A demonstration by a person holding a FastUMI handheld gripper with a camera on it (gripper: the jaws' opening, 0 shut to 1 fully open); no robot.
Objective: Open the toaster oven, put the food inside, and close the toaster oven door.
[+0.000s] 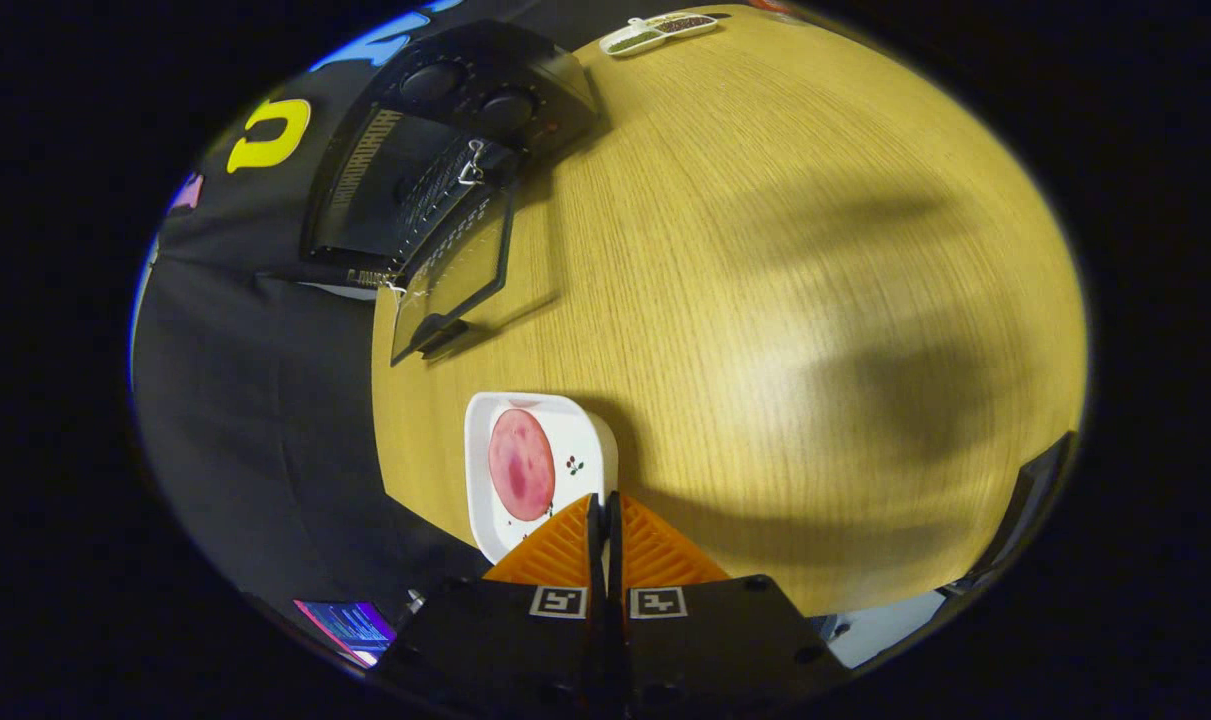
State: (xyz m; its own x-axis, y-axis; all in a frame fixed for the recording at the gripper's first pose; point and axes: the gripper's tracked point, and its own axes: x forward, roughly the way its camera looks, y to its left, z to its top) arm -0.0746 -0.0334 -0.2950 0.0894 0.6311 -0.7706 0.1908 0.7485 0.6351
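Note:
A white square plate [575, 440] carries a round pink slice of ham [521, 464]. My gripper [602, 503] is shut on the plate's rim, with both fingers meeting at its near edge. The plate hangs partly past the wooden table's edge, so it looks lifted off the top. Beyond it stands the black toaster oven [435, 150] at the table's edge against the booth wall. Its glass door [455, 270] is swung fully open towards me, and the dark cavity [385, 200] with a wire rack shows behind it.
The wooden table [815, 300] stretches wide beyond the fingers. A small white divided dish [655, 30] with dark and green contents lies at its far end. Black cloth hangs beside the oven side of the table.

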